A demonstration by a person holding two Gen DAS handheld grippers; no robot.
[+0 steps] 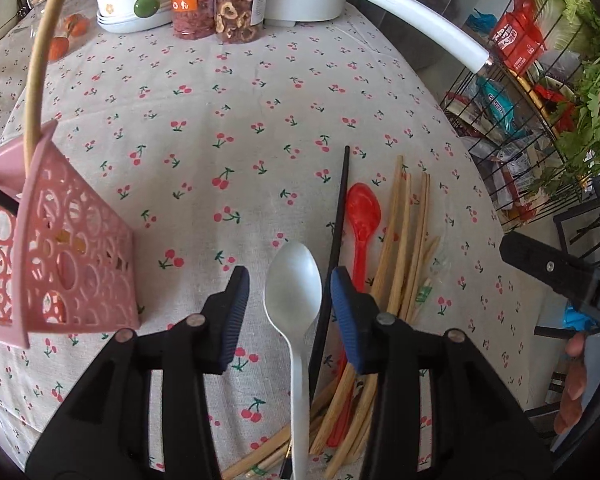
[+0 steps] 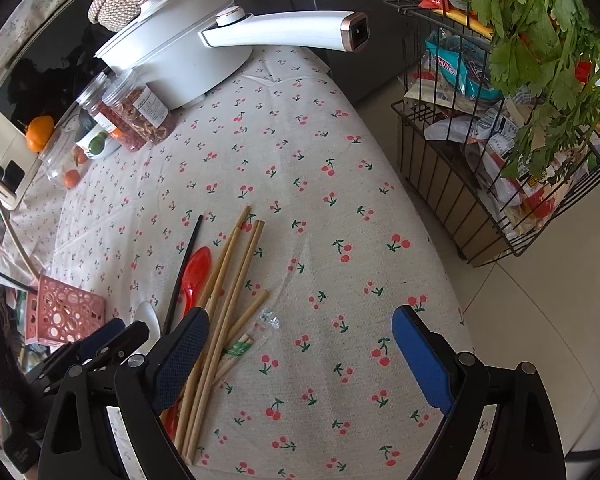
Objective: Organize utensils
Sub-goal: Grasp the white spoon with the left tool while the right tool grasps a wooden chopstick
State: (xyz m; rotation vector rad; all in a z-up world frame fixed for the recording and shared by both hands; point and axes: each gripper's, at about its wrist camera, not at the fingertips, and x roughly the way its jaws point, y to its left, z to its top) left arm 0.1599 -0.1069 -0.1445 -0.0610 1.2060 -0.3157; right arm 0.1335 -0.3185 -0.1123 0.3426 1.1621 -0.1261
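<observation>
The left gripper (image 1: 286, 280) stands with its ribbed dark-blue pads apart around the smooth oval bowl of a white plastic spoon (image 1: 294, 292), neither pad touching it, the spoon lying flat on the woven cherry-print tablecloth (image 1: 228, 120) with its slim handle running back between the black finger arms. Just beside it lie a thin black chopstick (image 1: 338, 236), a glossy red spoon (image 1: 362, 216) and a loose fan of pale bamboo chopsticks (image 1: 404, 240) — while a pink basket (image 1: 64, 256) pierced with round holes sits well to the left. The right gripper (image 2: 300, 344) hangs wide open over bare cloth, its textured left pad over the bamboo sticks — nothing held
</observation>
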